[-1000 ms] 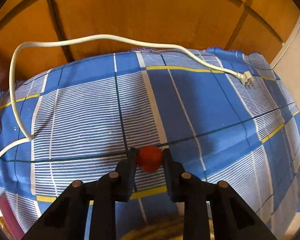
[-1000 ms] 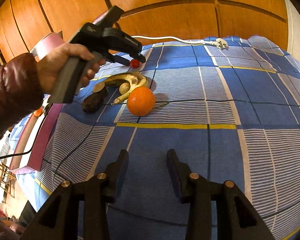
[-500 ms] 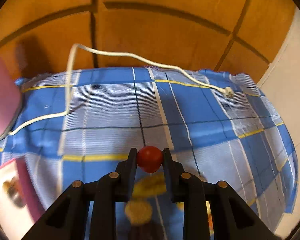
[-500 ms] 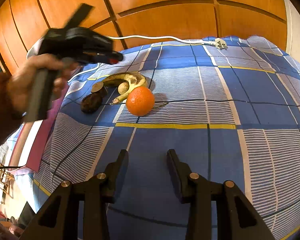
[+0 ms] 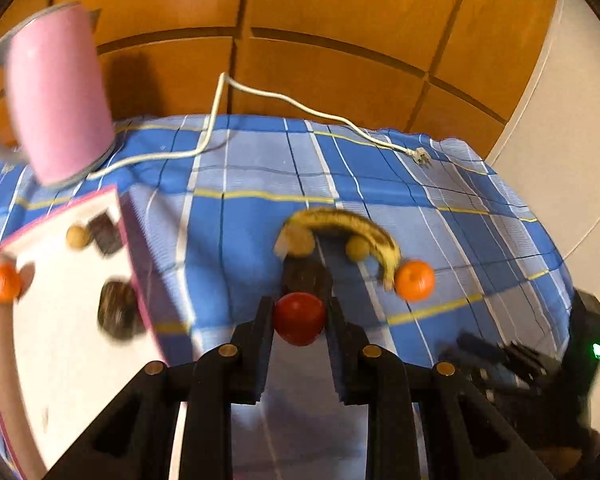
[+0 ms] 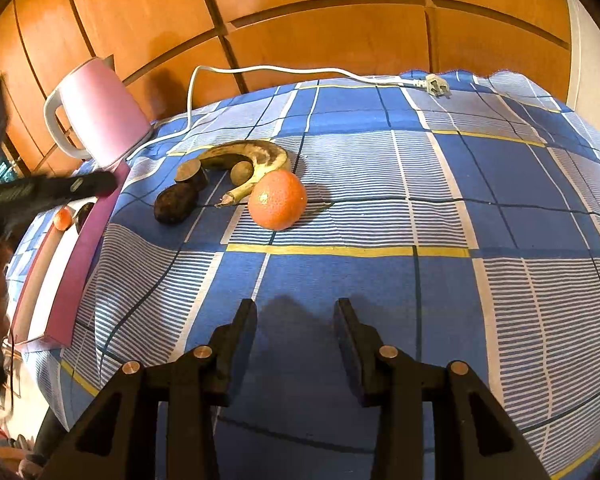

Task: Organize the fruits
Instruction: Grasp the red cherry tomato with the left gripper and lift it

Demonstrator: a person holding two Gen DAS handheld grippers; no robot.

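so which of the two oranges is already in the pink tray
The smaller orange at the tray's left edge. The bigger orange sits on the blue checked cloth at the banana's tip, outside the tray.

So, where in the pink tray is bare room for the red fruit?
The left hand-held gripper holds the red fruit. The pink tray is bare in its near half, below the dark fruit. Its far end is crowded: small orange, yellowish ball, dark square piece.
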